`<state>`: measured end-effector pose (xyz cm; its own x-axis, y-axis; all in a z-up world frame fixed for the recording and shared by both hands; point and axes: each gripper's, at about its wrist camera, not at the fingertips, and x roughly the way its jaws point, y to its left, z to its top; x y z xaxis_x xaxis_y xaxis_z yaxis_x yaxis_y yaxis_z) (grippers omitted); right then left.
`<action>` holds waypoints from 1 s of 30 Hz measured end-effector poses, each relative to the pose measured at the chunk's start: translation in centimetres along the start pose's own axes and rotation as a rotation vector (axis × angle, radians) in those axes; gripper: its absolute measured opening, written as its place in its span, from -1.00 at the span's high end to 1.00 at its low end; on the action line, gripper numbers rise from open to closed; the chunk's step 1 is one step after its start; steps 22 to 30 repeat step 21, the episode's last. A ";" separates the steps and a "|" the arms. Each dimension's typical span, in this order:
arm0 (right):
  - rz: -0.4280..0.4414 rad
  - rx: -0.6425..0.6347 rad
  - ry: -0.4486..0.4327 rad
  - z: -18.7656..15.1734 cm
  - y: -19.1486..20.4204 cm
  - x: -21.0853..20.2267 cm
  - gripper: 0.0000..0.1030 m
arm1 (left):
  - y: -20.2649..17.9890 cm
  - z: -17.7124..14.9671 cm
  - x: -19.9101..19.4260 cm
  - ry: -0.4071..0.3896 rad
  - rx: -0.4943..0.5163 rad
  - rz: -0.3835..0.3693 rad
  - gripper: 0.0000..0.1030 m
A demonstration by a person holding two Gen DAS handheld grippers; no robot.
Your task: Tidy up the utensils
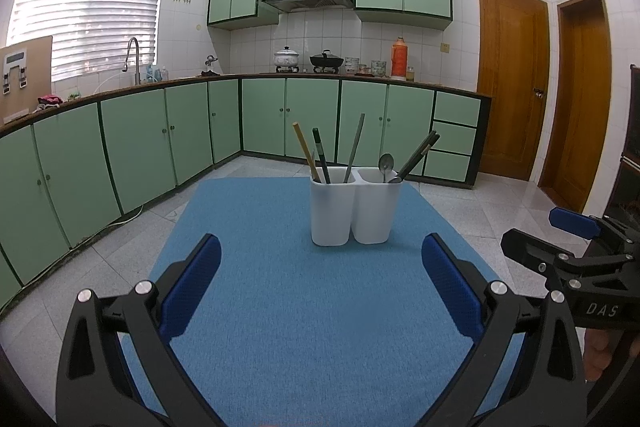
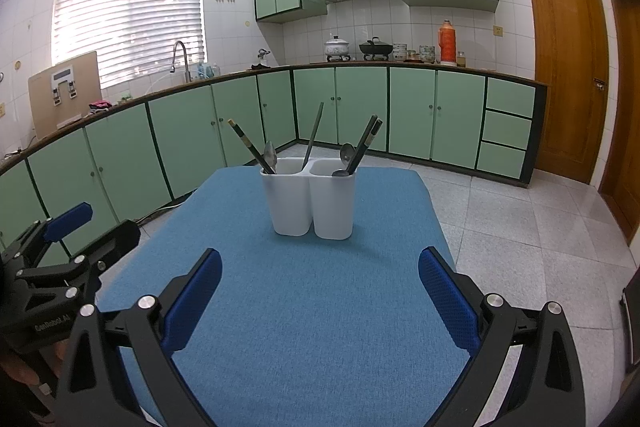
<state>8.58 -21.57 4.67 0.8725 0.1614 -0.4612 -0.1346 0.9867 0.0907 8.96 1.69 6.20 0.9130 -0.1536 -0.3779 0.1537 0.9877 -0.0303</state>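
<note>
A white two-compartment utensil holder (image 1: 354, 207) (image 2: 312, 203) stands on the blue table mat (image 1: 288, 307) (image 2: 304, 307). Its left compartment holds chopsticks (image 1: 304, 155) (image 2: 250, 147) and a long grey handle (image 1: 355, 147) (image 2: 313, 139); a spoon (image 2: 270, 155) shows there too. Its right compartment holds a spoon (image 1: 386, 165) (image 2: 346, 153) and dark chopsticks (image 1: 418, 155) (image 2: 366, 143). My left gripper (image 1: 320, 287) is open and empty, short of the holder. My right gripper (image 2: 320, 295) is open and empty, also short of it. Each gripper shows at the other view's edge.
The mat covers a small table with tiled floor (image 2: 520, 227) around it. Green cabinets (image 1: 120, 155) and a counter with sink, pots and a red thermos (image 1: 399, 58) line the far walls. Wooden doors (image 1: 512, 87) stand at the right.
</note>
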 end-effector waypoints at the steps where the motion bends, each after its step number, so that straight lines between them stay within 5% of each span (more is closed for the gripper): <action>1: 0.000 0.000 0.000 0.0 0.0 0.0 -0.88 | 0.0 0.1 0.0 0.000 -0.001 0.000 -0.89; 30: 0.000 0.000 0.001 0.0 0.0 0.1 -0.88 | 0.0 0.1 0.1 0.001 -0.004 0.002 -0.89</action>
